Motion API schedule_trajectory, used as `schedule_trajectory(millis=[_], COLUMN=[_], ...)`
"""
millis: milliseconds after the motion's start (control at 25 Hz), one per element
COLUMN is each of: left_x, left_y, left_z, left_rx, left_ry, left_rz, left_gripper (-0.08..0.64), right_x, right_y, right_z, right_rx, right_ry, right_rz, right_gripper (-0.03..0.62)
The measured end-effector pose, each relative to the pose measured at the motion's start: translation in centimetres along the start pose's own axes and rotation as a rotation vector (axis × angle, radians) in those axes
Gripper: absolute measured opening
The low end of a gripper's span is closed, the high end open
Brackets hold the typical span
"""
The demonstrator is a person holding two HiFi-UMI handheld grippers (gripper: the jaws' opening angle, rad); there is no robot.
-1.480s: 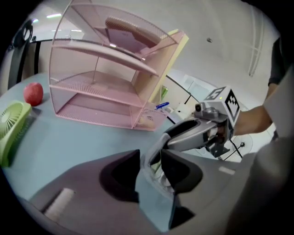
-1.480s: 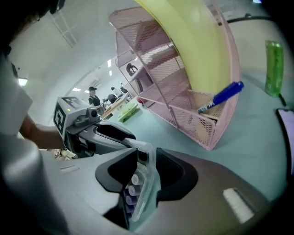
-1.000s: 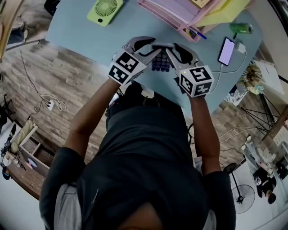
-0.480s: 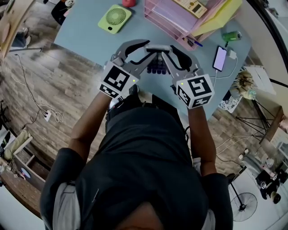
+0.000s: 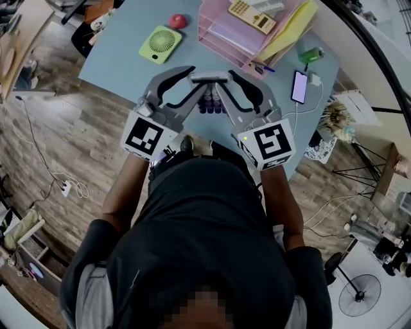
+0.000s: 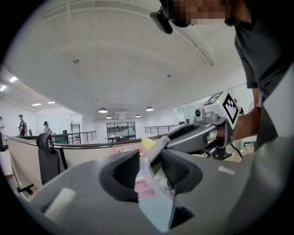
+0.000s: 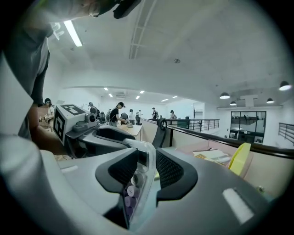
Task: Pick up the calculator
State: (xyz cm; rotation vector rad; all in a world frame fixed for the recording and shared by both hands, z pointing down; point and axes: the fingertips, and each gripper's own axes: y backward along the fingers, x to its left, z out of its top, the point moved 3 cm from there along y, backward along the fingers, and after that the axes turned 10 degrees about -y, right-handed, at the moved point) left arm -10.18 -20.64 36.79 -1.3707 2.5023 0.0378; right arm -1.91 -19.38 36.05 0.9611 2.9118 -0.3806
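The calculator, purple keys showing, stands on edge between my two grippers above the near part of the blue table. It looks clear of the top, though I cannot be sure. My left gripper pinches one end of the casing and my right gripper pinches the other. Each gripper view shows the jaws pressed onto the thin body.

To do this lift well, I should squeeze equally on both sides and raise both hands at one rate and at the same height. I judge that pulling apart or twisting would make so slim a casing pivot or slip out, since each bite takes only a narrow end.

By count:
- One calculator, held by two grippers.
- One green fan.
- One red round thing.
- One stack of pink trays.
- One tan keypad device on top of the trays, perhaps a second calculator.
- One yellow folder.
- One phone on a cable.
- One green object near the phone.
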Motion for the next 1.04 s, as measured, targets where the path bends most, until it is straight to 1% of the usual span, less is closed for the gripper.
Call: schedule_trajectory(millis=[80, 200, 440, 640, 880, 1040], left_x=[-0.1, -0.6, -1.5, -3.1, -4.9, -6.0], left_y=[1.1, 2.3, 4.2, 5.6, 4.8, 5.5], left_z=[1.0, 2.4, 4.1, 4.6, 5.1, 5.7], left_rx=[-0.03, -0.074, -0.138, -0.158, -0.165, -0.161], left_ry=[-0.014, -0.025, -0.054, -0.069, -0.091, -0.089], left_rz=[0.009, 0.016, -0.006, -0.04, -0.079, -0.092], left_gripper=[0.199, 0.199, 0.199, 0.199, 0.199, 0.199], right_x=[1.3, 2.8, 5.1, 7.0, 6.5, 7.3], right_y=[0.7, 1.9, 3.8, 5.6, 7.7, 8.9], right_z=[1.1, 2.1, 3.3, 3.3, 2.8, 2.8], right_rx=[-0.016, -0.011, -0.01, -0.023, -0.028, -0.02], right_ry=[0.049, 0.121, 0.219, 0.238, 0.239, 0.227], right_rz=[-0.007, -0.025, -0.07, -0.101, -0.133, -0.142], right_gripper=[0.124, 0.124, 0.123, 0.121, 0.121, 0.121])
